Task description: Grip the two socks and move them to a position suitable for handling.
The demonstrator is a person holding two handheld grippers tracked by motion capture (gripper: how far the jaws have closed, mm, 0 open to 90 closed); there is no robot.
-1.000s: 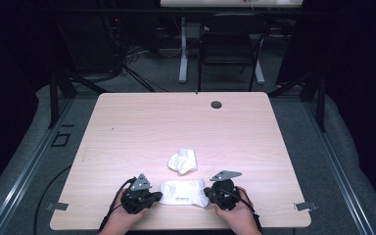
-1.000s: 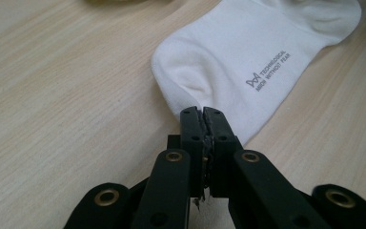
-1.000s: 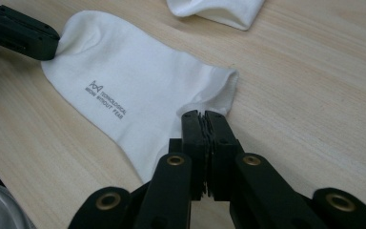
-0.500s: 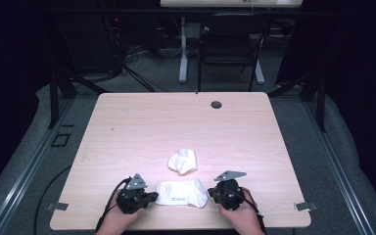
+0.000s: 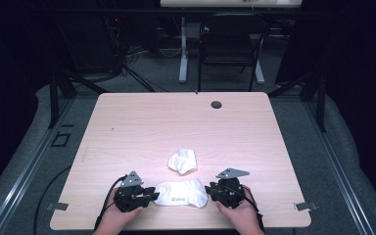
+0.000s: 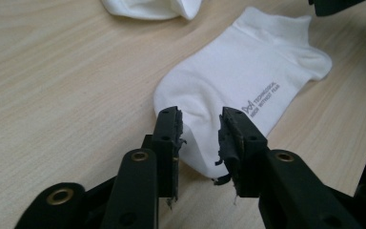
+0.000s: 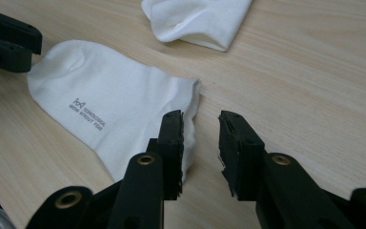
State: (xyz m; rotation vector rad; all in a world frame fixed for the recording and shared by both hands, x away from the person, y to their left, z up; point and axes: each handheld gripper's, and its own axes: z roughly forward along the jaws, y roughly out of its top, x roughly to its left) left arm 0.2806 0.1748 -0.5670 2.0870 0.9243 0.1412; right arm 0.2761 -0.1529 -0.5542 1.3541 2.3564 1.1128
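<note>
Standing parted: jaws of the left gripper point(image 6: 200, 138), having just been opening, with the toe end of the flat white ankle sock with grey lettering point(image 6: 240, 81) lying in the gap, pads not pressing on it. Standing parted too: jaws of the right gripper point(image 7: 201, 138), likewise just opened, one jaw resting over the sock's cuff edge point(image 7: 190, 102), the other over bare light wooden table point(image 7: 314, 71). Lying flat near the table's front edge in the high view, the sock point(image 5: 181, 193), long axis running left to right between left gripper point(image 5: 149, 193) and right gripper point(image 5: 210, 190), toe pointing at the left one, cuff at the right one. Resting just behind it, apart, a crumpled second white sock point(image 5: 183, 160). Compared with a second ago: both pairs of jaws sitting released instead of clenched on the sock's ends, sock itself lying where it was.
</note>
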